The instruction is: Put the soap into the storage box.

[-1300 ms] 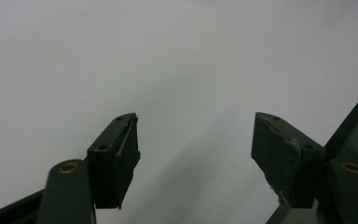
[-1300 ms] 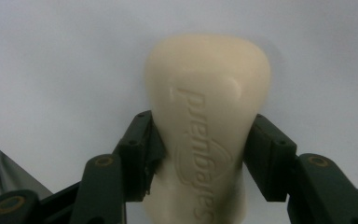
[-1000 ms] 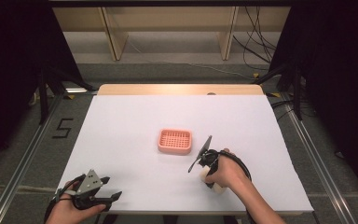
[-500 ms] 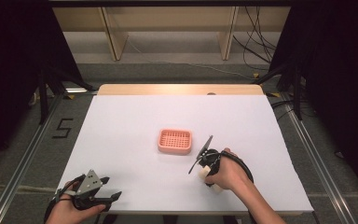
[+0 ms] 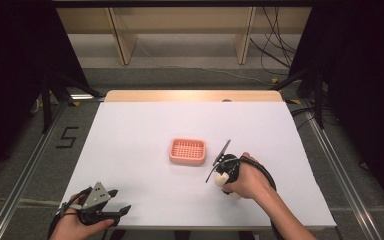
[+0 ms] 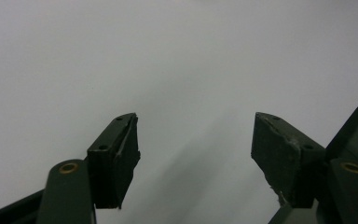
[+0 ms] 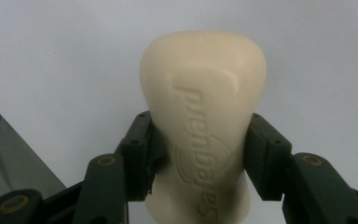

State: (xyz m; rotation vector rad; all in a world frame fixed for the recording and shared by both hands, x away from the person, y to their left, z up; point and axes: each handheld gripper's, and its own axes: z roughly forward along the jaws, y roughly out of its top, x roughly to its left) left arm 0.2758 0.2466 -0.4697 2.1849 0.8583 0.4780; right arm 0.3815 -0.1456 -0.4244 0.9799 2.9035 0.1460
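White table [image 5: 145, 135] — grey floor [image 5: 25, 150] around

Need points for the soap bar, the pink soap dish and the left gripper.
soap bar [image 7: 205, 107], right gripper view, on its embossed front face.
pink soap dish [image 5: 187, 151], high view, on its slotted floor.
left gripper [image 6: 196, 158], left gripper view, midway between its two parted black fingertips.

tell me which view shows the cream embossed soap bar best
The right gripper view: the cream embossed soap bar sits close up, clamped between the right gripper jaws. The high view gives a pale sliver under the hand.
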